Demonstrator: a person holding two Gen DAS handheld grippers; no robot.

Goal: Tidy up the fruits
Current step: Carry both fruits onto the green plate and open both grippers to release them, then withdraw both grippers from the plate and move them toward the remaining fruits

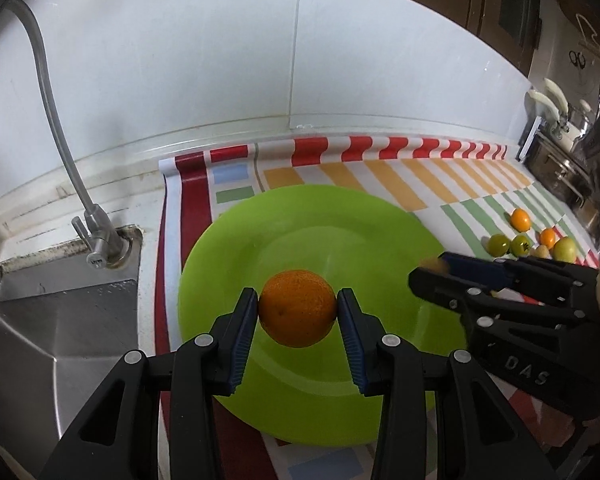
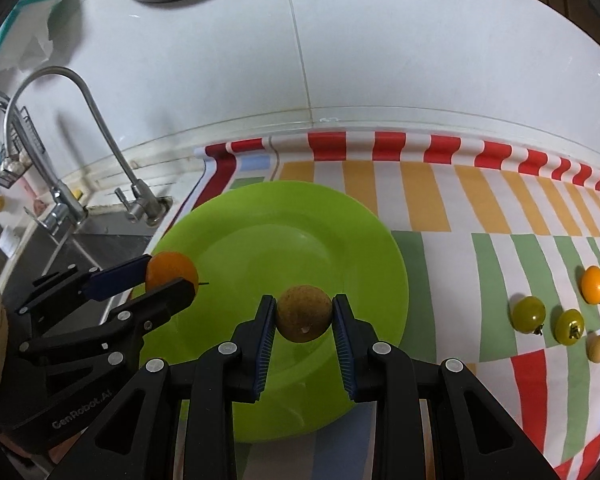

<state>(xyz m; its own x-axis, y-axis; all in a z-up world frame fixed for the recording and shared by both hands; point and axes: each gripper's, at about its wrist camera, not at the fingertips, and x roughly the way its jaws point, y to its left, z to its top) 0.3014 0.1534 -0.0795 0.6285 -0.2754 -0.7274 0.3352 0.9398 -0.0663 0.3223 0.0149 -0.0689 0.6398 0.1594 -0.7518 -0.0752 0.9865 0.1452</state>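
Lime-green and bare, the plate point(image 1: 260, 232) lies on the striped mat point(image 2: 432, 200) that covers my counter, beside the steel sink point(image 1: 56, 328) and its faucet point(image 1: 52, 120). My left tool point(image 1: 297, 312) is clamped on an orange point(image 1: 297, 307) — both blue pads press its sides — and holds it above the plate's middle, clear of the surface. My right tool point(image 2: 303, 316) is closed on a brownish round fruit point(image 2: 303, 313), gripped the same way and also held over the plate, toward its near edge. From the right wrist view the left tool and its orange show at the plate's sink-side rim; from the left wrist view the right tool comes in from the opposite side. Further along the mat, well apart from the plate, the remaining fruit lies in a loose cluster: two green tomatoes point(image 2: 528, 314) side by side, a small orange tomato point(image 2: 593, 284) behind them, and a pale round fruit point(image 2: 598, 347) in front — none touching the plate.
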